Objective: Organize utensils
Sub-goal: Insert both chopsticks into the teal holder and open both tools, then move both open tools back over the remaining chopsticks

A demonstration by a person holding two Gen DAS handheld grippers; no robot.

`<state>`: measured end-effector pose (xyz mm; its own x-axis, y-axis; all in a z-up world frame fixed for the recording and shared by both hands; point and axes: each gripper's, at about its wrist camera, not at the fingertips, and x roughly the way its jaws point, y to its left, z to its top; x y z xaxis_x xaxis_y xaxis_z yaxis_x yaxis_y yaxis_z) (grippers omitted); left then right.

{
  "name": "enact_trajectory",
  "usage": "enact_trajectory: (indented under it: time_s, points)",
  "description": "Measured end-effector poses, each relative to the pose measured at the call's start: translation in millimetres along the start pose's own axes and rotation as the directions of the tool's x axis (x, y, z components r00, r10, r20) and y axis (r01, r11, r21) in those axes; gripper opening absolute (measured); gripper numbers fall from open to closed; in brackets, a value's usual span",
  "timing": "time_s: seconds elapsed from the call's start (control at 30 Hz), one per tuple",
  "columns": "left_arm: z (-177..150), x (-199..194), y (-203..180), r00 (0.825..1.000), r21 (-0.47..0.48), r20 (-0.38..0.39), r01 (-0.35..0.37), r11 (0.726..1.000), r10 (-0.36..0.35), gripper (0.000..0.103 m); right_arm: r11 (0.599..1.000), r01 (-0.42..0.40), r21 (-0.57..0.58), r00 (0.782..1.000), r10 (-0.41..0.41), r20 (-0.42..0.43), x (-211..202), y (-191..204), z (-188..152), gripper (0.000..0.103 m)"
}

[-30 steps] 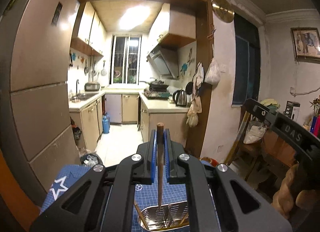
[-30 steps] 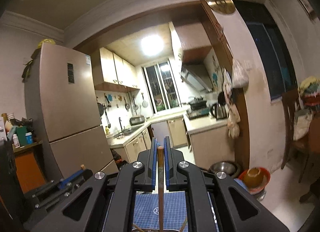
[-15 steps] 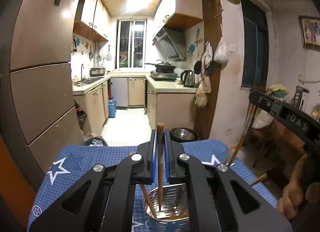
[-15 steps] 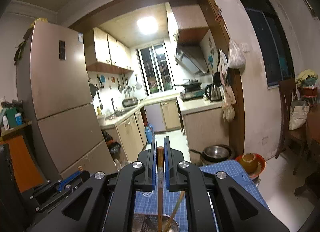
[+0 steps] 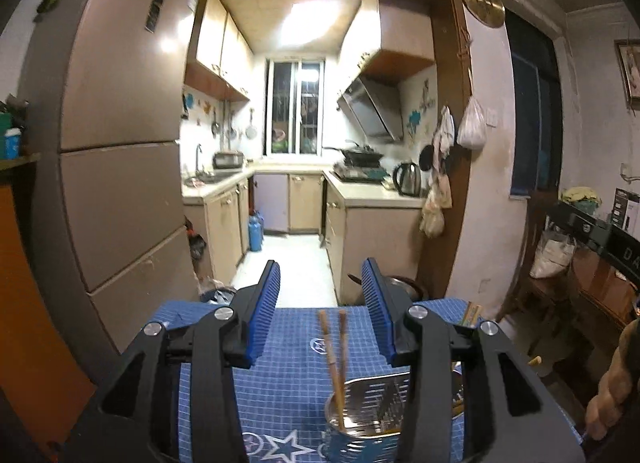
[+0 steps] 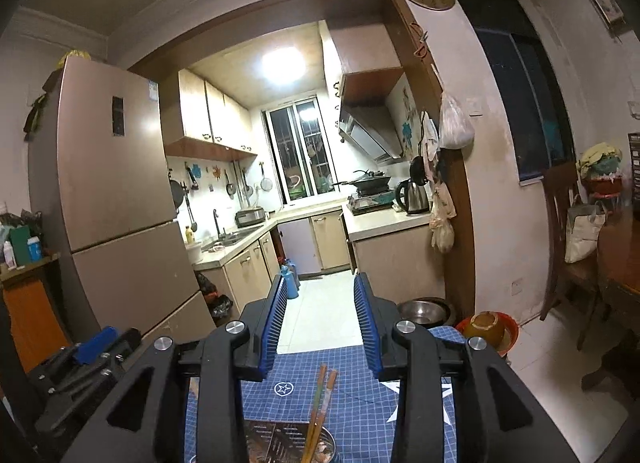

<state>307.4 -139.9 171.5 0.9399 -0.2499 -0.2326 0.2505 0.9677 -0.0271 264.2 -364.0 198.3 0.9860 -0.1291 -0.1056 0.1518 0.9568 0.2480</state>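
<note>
A perforated steel utensil holder (image 5: 372,411) stands on a blue grid mat with white stars (image 5: 280,383). Two wooden chopsticks (image 5: 334,359) stand upright in it. My left gripper (image 5: 320,303) is open and empty, above and just behind the holder. In the right wrist view the holder (image 6: 280,443) is at the bottom edge with two more chopsticks (image 6: 320,403) leaning in it. My right gripper (image 6: 320,311) is open and empty above them. The left gripper's body (image 6: 80,367) shows at the lower left of the right wrist view.
A tall brown fridge (image 5: 120,163) stands at the left. A kitchen doorway lies straight ahead. A steel bowl (image 6: 424,309) and an orange basin (image 6: 490,329) sit on the floor past the mat's far edge. Wooden chairs (image 6: 568,247) stand at the right.
Both grippers opened and let go of their chopsticks, which now stand in the holder. Both grippers have drawn back and up from it.
</note>
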Motion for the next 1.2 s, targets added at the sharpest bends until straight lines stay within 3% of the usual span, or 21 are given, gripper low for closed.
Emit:
enact_trajectory:
  time_s: [0.27,0.53,0.7,0.8,0.97,1.13,1.2]
  points:
    - [-28,-43,28,0.999,-0.044,-0.004,-0.039,0.998,0.039,0.041,1.000,0.020,0.001,0.999,-0.020,-0.043,-33,-20,-25,0.037]
    - [-93,-98,45,0.989,0.128,-0.124,-0.059,0.990,0.075,0.041,0.999,0.016,-0.042,0.985,-0.023,-0.173,-101,-51,-79,0.037]
    - [-135,-140,56,0.972,0.225,-0.231,0.003,0.974,0.050,0.041,0.994,0.049,-0.100,0.976,-0.070,-0.208,-159,-79,-98,0.037]
    - [-163,-171,58,0.955,0.246,-0.297,0.072,0.967,0.004,0.040,0.994,0.035,-0.100,0.970,-0.057,-0.237,-198,-91,-115,0.037]
    - [-214,-216,50,0.925,0.260,-0.368,0.201,0.945,-0.096,0.040,0.982,-0.013,-0.190,0.947,-0.049,-0.319,-259,-78,-173,0.037]
    - [-253,-242,31,0.897,0.228,-0.417,0.260,0.939,-0.147,0.040,0.983,-0.097,-0.157,0.914,0.025,-0.405,-295,-57,-233,0.036]
    - [-262,-252,26,0.899,0.220,-0.409,0.265,0.939,-0.158,0.040,0.975,-0.144,-0.167,0.906,0.062,-0.418,-309,-41,-250,0.035]
